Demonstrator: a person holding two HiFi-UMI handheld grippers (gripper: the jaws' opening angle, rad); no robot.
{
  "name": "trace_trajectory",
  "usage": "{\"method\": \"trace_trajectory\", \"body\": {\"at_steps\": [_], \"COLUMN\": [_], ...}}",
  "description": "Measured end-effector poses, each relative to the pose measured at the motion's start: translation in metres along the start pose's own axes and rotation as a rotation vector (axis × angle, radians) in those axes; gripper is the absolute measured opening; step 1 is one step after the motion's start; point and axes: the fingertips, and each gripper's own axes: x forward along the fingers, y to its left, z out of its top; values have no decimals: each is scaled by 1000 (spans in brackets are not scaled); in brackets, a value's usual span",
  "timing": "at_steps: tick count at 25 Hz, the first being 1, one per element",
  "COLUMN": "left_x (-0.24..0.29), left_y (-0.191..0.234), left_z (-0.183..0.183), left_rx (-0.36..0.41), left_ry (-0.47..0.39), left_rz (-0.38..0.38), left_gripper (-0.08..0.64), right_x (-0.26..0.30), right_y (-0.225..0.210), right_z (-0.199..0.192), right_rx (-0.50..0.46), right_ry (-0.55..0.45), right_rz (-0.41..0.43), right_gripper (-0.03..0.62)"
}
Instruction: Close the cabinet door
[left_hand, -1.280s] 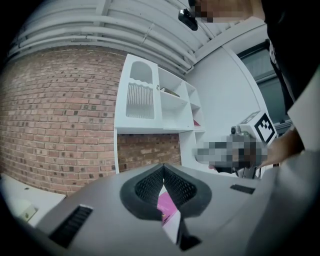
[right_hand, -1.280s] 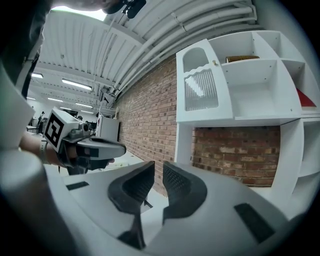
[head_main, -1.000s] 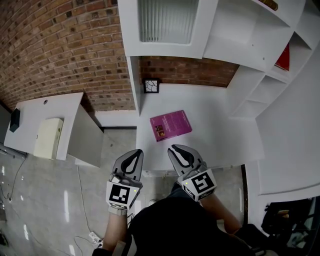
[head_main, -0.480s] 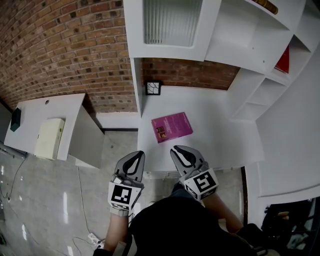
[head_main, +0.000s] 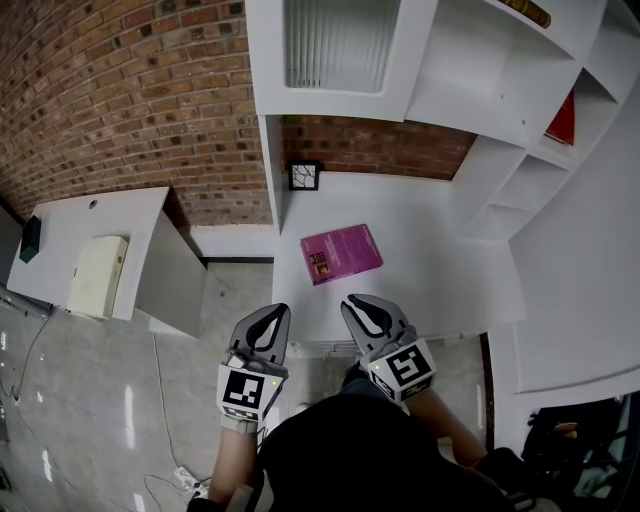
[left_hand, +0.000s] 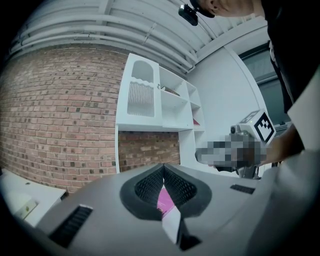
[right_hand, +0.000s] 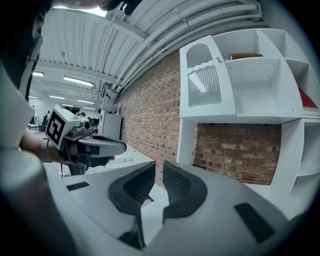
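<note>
My left claw (head_main: 271, 312) and right claw (head_main: 356, 301): both pressed together, empty, at 6 o'clock. Cabinet door (head_main: 335, 42) at 12 o'clock looks flush; I judge only edge seam worth checking.

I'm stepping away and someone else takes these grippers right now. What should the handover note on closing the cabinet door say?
Left gripper: fingers together, empty, held in front of the desk.
Right gripper: shut, empty, beside the left one.
Cabinet door: the ribbed one on the upper unit, well above both grippers; neither touches it.
Done: the door looks flush with the cabinet front, so probably closed, but these angles don't make it certain.
Left: check that it sits fully shut and push it home if not.
</note>
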Motion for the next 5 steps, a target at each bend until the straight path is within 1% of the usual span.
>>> {"method": "trace_trajectory", "body": {"at_steps": [5], "left_x": [2], "left_y": [-3], "left_z": [-1], "left_rx": [20], "left_ry": [-3], "left_rz": [-6], "left_gripper": [10], "right_x": [-3], "right_y": [-5], "right_z": [-1], "right_rx": [14], "right_ry": [0], "right_rz": [-9], "right_gripper": [51]}}
